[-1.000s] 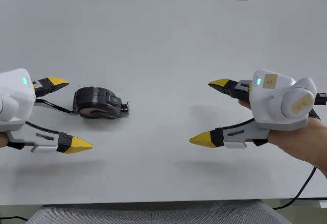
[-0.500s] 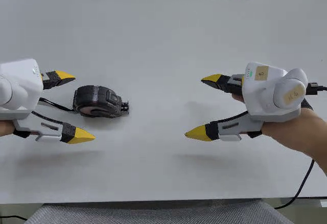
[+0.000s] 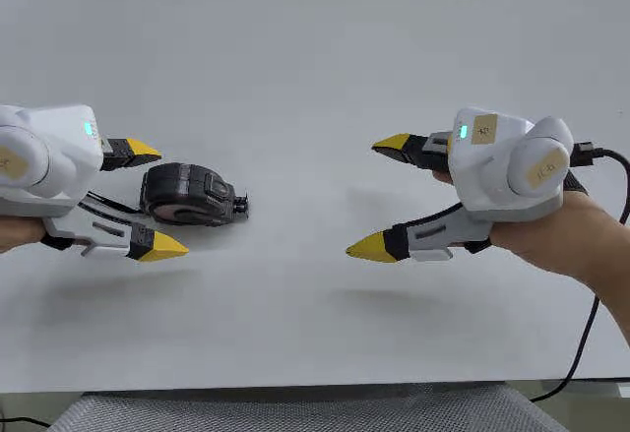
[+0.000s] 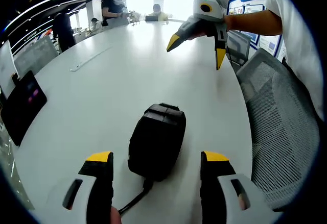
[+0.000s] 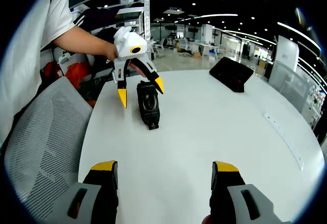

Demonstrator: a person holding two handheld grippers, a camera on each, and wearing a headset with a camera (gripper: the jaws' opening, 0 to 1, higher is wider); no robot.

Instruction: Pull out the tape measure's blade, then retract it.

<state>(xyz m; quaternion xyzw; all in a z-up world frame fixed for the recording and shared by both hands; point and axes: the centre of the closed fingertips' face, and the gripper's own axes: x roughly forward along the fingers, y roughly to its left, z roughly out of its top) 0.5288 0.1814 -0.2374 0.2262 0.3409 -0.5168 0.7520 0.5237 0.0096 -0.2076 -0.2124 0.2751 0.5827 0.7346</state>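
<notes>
Left gripper (image 3: 170,198) jaws apart, straddling the black tape measure (image 3: 197,194), not closed on it. Tape measure sits on the white table (image 3: 295,78), left half, toward the near edge, blade hook (image 3: 241,209) pointing right, blade not out. Right gripper (image 3: 362,198) jaws apart, empty, well apart from hook. Step looks like securing the case. Next: left clamps case, right pinches hook.

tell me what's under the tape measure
The tape measure lies on the white table, with nothing showing beneath it. Its case covers the spot itself, so anything thin there is hidden. A black cord trails from its rear toward the left gripper, whose jaws stand open.
</notes>
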